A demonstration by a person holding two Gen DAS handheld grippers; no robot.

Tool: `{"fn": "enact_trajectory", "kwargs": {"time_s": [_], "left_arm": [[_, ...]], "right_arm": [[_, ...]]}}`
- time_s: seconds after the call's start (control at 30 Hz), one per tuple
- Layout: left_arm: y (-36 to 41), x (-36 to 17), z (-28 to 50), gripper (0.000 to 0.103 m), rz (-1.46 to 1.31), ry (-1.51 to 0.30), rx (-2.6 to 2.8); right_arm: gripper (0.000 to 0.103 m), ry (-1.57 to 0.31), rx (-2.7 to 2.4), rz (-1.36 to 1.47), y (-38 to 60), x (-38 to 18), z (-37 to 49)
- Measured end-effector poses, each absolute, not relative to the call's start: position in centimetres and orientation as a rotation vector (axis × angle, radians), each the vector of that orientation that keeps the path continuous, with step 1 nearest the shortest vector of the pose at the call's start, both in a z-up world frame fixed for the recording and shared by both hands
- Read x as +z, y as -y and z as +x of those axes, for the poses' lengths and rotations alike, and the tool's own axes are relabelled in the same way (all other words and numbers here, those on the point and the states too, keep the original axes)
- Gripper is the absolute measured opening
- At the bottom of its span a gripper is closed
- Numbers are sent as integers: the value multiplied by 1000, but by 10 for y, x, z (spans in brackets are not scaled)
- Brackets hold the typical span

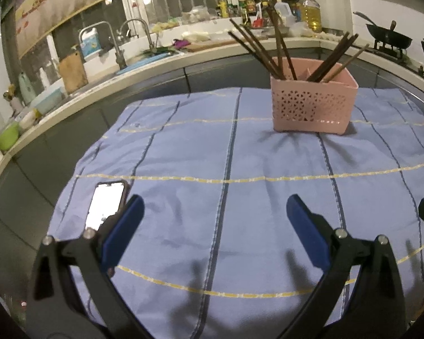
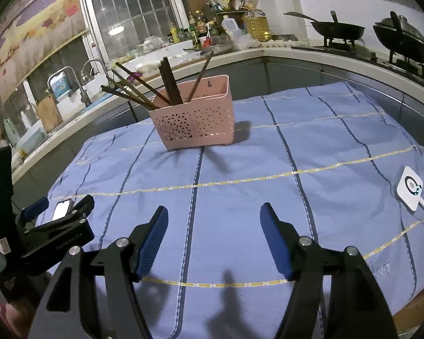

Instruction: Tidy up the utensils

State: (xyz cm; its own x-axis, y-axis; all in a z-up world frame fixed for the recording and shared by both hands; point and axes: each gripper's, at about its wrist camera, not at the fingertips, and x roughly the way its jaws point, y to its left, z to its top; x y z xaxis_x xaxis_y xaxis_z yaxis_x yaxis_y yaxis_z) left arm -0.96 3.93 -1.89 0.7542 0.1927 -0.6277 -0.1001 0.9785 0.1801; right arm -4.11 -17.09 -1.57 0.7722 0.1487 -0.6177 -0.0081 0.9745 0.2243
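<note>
A home kitchen is shown: around the cloth-covered table (image 2: pixel 240 169), a counter is seen with a sink tap (image 1: pixel 135 32), oil bottles (image 2: pixel 258 25) and woks (image 2: pixel 339 29) on burners beyond it.

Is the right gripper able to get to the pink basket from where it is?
Probably yes. The right gripper is open and empty, and only bare blue cloth lies between it and the pink basket. The chopsticks lean out over the top, so a low approach looks clearest.

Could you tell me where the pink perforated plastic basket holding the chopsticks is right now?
The pink perforated plastic basket stands on the blue striped cloth, toward its far edge, ahead of both open grippers.
</note>
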Motion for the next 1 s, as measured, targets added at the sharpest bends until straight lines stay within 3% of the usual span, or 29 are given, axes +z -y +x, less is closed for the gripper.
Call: {"fn": "enact_trajectory", "kwargs": {"time_s": [1.0], "left_arm": [[-67,-41,-2,97,84,-843,220]], "right_arm": [[71,-776,99,196,161,-22,-32]]}}
